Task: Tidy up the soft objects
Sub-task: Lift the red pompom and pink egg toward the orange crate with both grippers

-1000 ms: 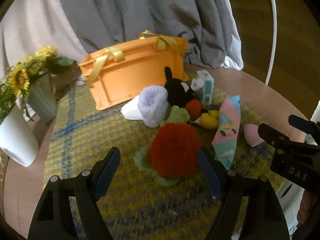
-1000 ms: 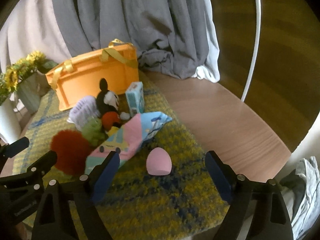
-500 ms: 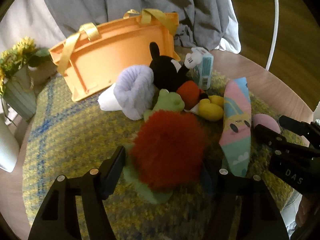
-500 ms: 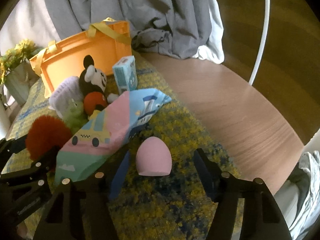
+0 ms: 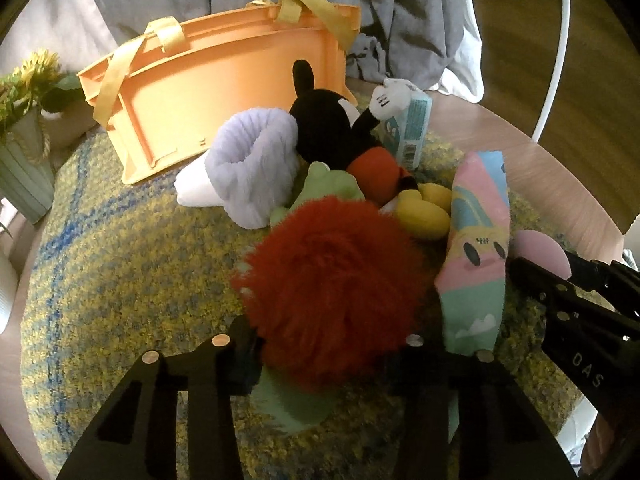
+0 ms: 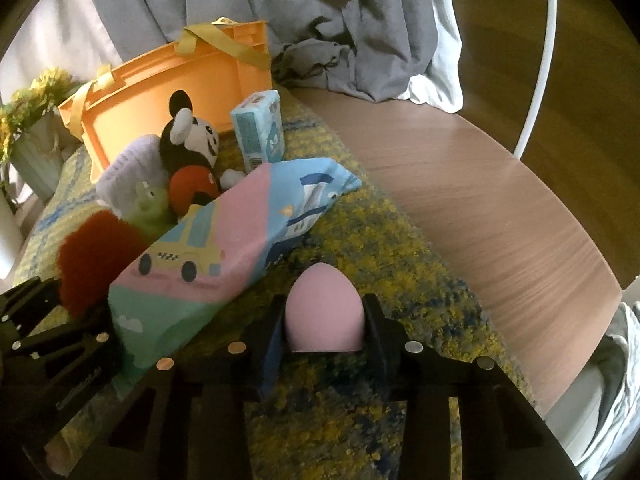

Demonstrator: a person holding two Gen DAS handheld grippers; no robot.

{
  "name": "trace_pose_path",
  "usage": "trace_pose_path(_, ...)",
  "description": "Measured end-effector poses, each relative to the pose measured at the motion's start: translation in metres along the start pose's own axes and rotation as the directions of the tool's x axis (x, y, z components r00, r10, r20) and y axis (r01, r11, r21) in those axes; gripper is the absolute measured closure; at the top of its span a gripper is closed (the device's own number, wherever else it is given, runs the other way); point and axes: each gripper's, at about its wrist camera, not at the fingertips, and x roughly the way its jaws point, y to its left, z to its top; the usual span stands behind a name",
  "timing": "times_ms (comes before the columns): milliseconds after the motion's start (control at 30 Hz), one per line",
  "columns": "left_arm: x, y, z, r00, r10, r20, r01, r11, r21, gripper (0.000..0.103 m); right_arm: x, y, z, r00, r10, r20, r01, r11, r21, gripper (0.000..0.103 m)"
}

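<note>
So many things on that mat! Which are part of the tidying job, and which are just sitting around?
Part of the job:
red pom-pom
pink sponge egg
mouse plush
green frog toy
lilac fluffy roll
pastel cloth pouch
orange basket

Just lying about:
small blue carton
sunflower vase
grey curtain

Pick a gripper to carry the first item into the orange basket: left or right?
Probably right. The right gripper has both fingers against the pink sponge. The left gripper brackets the red pom-pom, fingertips hidden.
</note>
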Motion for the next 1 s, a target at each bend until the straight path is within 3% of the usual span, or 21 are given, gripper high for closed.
trace_pose_path(367,-0.038,0.007,0.01,0.998,-0.016,0.064,0.017,1.0,-0.016,0.062,-0.034,0.008,0.008,1.0,0.011,0.023,-0.011,1.0,0.007,0.065)
trace_pose_path(600,-0.065,0.024,0.029,0.997,0.0,0.079,0.002,0.999,-0.033,0.062,-0.068,0.024,0.028,0.995,0.018,0.095,-0.019,1.0,0.005,0.065)
trace_pose_path(1000,-0.111,0.072,0.055,0.98,0.022,0.198,-0.02,1.0,-0.011,0.062,-0.103,0.068,0.058,0.974,0.025,0.225,-0.029,0.999,0.016,0.065)
